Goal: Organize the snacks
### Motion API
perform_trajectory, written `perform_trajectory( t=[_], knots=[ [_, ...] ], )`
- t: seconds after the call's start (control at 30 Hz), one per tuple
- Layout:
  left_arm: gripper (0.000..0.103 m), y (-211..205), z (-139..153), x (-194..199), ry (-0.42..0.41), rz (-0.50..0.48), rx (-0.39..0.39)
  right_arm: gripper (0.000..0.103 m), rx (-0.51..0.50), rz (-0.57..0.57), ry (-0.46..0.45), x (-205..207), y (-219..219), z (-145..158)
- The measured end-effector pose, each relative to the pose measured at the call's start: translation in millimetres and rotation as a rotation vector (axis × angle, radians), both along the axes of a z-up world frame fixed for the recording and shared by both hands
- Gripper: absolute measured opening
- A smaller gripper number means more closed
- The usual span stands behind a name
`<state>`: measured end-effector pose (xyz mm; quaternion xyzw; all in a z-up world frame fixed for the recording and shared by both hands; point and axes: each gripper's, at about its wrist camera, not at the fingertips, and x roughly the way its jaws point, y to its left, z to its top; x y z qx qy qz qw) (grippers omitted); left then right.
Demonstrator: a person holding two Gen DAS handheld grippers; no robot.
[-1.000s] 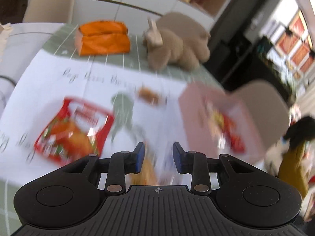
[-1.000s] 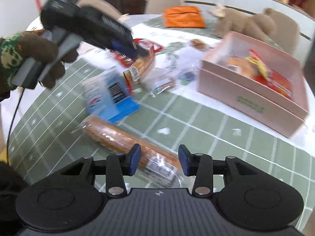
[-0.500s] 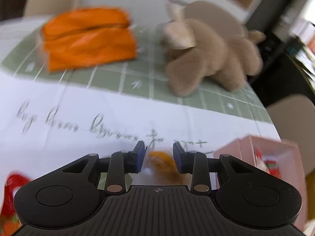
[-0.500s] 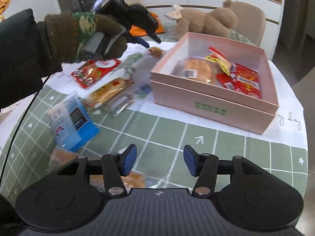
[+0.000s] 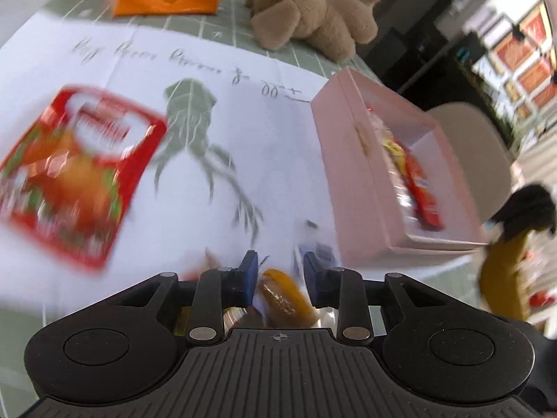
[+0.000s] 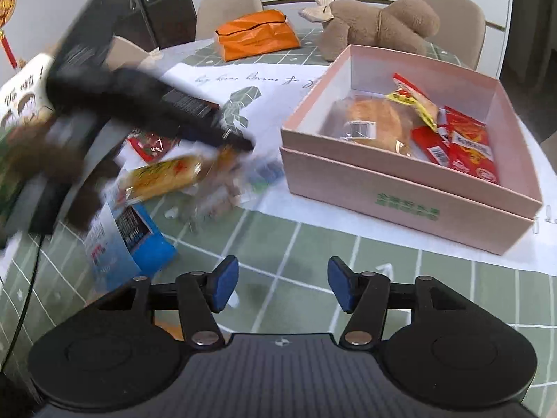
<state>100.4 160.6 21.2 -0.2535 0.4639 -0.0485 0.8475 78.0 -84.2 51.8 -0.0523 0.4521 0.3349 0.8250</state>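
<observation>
Blur smears most of the left wrist view, so the red snack bag (image 5: 75, 170) on the white printed sheet (image 5: 222, 80) reads only as red with orange shapes, its lettering unreadable. The left gripper (image 5: 280, 278) points down over the loose pile, and its jaws have just been closing; a small orange-brown wrapped snack (image 5: 283, 296) lies between the blue pads, yet whether they press on it cannot be told, since the gripper's body cuts off its lower end. From the right wrist that gripper is a dark streak over the heap, and the hand (image 6: 45, 153) holding it is a brown blur. Beneath it lie a yellow wrapped bread (image 6: 163, 174), clear wrappers too smeared to name, and a blue and white packet (image 6: 128, 240) on the green grid tablecloth (image 6: 313, 244). The right gripper (image 6: 283, 287) hangs above bare cloth with its jaws spread and nothing between them — they have just been opening. The pink box (image 6: 400, 202) stands just right of the pile, holding a wrapped bun (image 6: 376, 122) and red packets (image 6: 466, 146) — partly hidden by its near wall. Beyond sit an orange bag (image 6: 256, 35) and a plush toy (image 6: 376, 28).
</observation>
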Motion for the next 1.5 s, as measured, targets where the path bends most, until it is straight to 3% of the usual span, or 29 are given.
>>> perform_trajectory(
  t=[0.07, 0.17, 0.27, 0.33, 0.4, 0.43, 0.57, 0.77, 0.9, 0.97, 1.07, 1.17, 1.3, 1.4, 1.5],
  knots=[
    [0.032, 7.0, 10.6, -19.5, -0.038, 0.069, 0.006, 0.062, 0.038, -0.005, 0.015, 5.0, 9.6, 2.0],
    [0.032, 19.0, 28.4, -41.9, -0.063, 0.168, 0.097, 0.066, 0.044, -0.015, 0.021, 10.4, 30.1, -2.4],
    [0.032, 23.7, 37.0, -54.2, -0.044, 0.174, 0.204, 0.066, 0.029, -0.006, 0.027, 13.5, 53.1, -12.9],
    [0.032, 23.2, 38.5, -62.0, -0.034, 0.165, 0.212, 0.067, -0.008, 0.015, -0.047, 7.4, 64.7, -16.6],
    [0.032, 19.0, 38.2, -70.2, -0.035, 0.133, 0.186, 0.055, -0.065, 0.039, -0.093, -0.5, 70.3, -16.5],
    [0.032, 13.1, 36.5, -71.2, -0.034, 0.109, 0.178, 0.041, -0.070, 0.046, -0.089, -3.1, 68.1, -14.8],
    [0.032, -15.7, 34.1, -70.3, -0.043, 0.032, 0.203, 0.037, -0.062, 0.022, -0.044, -10.4, 34.4, -12.8],
    [0.032, -50.6, 21.5, -42.9, -0.025, -0.031, 0.325, 0.037, -0.105, -0.041, -0.084, -39.1, -33.0, -15.2],
    [0.033, -65.9, 5.8, -22.1, 0.023, -0.092, 0.396, 0.041, -0.064, -0.050, -0.046, -57.5, -64.7, -14.6],
    [0.033, -70.9, 3.5, -18.7, 0.018, -0.117, 0.423, 0.050, -0.025, -0.045, -0.038, -64.5, -76.1, -8.9],
    [0.032, -74.5, 2.8, -20.7, 0.014, -0.149, 0.389, 0.065, 0.062, 0.016, -0.071, -74.6, -83.0, 9.1],
    [0.028, -75.1, 3.9, -26.3, 0.023, -0.173, 0.340, 0.068, 0.129, 0.108, -0.080, -81.4, -75.7, 20.6],
    [0.028, -65.9, 4.8, -34.6, 0.028, -0.127, 0.343, 0.068, 0.068, 0.191, -0.051, -86.5, -36.5, 8.1],
    [0.028, -52.9, 6.5, -40.7, 0.035, -0.081, 0.340, 0.065, -0.033, 0.238, -0.036, -88.9, -13.4, -6.1],
    [0.027, -41.8, 7.1, -49.3, 0.035, -0.052, 0.316, 0.048, -0.055, 0.284, -0.044, -96.6, -20.8, -2.1]
  ],
)
